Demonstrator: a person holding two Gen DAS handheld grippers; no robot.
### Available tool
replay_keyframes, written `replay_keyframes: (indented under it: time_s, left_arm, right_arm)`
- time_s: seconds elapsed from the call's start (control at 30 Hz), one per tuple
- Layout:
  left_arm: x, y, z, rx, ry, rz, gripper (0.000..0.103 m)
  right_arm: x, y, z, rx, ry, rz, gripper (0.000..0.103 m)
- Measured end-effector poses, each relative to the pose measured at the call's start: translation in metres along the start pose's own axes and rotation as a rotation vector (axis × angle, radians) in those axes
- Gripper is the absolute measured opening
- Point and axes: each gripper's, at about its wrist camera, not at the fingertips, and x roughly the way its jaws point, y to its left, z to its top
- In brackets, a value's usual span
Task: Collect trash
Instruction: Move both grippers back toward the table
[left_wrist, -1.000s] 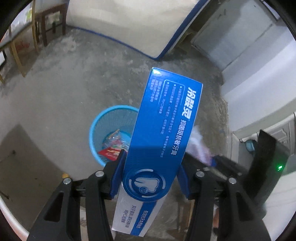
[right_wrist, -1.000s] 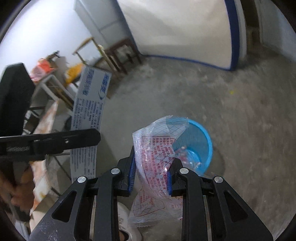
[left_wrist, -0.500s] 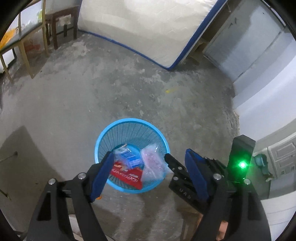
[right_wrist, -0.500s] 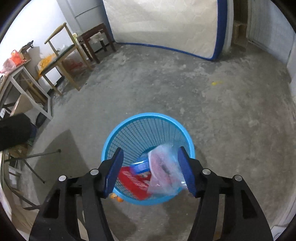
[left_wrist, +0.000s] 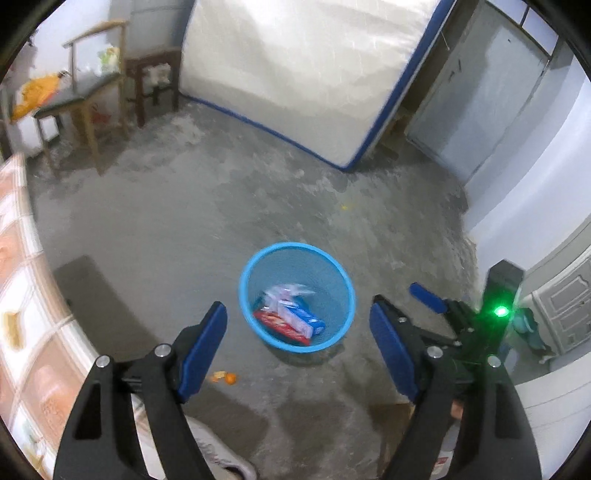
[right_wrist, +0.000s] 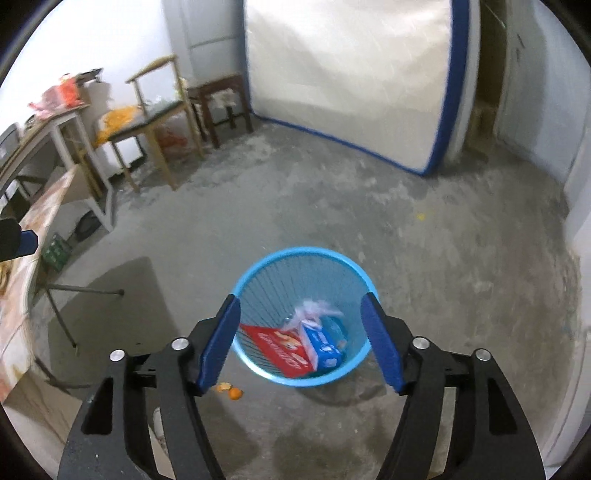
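Note:
A blue mesh waste basket (left_wrist: 343, 284) stands on the concrete floor; it also shows in the right wrist view (right_wrist: 255, 284). Inside lie a blue toothpaste box (left_wrist: 301, 319) (right_wrist: 321, 345), a clear plastic wrapper (left_wrist: 286, 293) (right_wrist: 312, 310) and a red packet (left_wrist: 279, 328) (right_wrist: 277, 345). My left gripper (left_wrist: 299, 345) is open and empty, high above the basket. My right gripper (right_wrist: 301, 339) is open and empty, also above it. The right gripper also shows at the right of the left wrist view (left_wrist: 428, 299).
Orange peel bits (left_wrist: 225, 377) (right_wrist: 231, 391) lie on the floor left of the basket. A mattress (left_wrist: 295, 74) leans on the far wall. A wooden chair (right_wrist: 155, 110) and stool (right_wrist: 221, 99) stand at the back left. A tiled counter edge (left_wrist: 22, 295) runs along the left.
Both grippers opened and let go of the toothpaste box and the wrapper, which now lie in the basket. Both grippers have since risen and pulled back.

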Motion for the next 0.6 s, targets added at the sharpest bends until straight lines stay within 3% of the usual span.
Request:
replay_keyframes:
  time_s: [0.2, 0.37, 0.6]
  left_arm:
    - [-0.084, 0.026, -0.049, 0.008, -0.129, 0.058, 0.084]
    - [-0.148, 0.058, -0.106, 0.024, -0.223, 0.179, 0.09]
    - [-0.226, 0.105, -0.186, -0.103, -0.335, 0.286, 0.092]
  right_arm:
    - [-0.058, 0.058, 0.006, -0.139, -0.092, 0.074, 0.082]
    - [-0.096, 0.112, 0.007, -0.253, -0.139, 0.177, 0.087]
    - [-0.128, 0.201, 0.0, -0.386, -0.153, 0.377, 0.088]
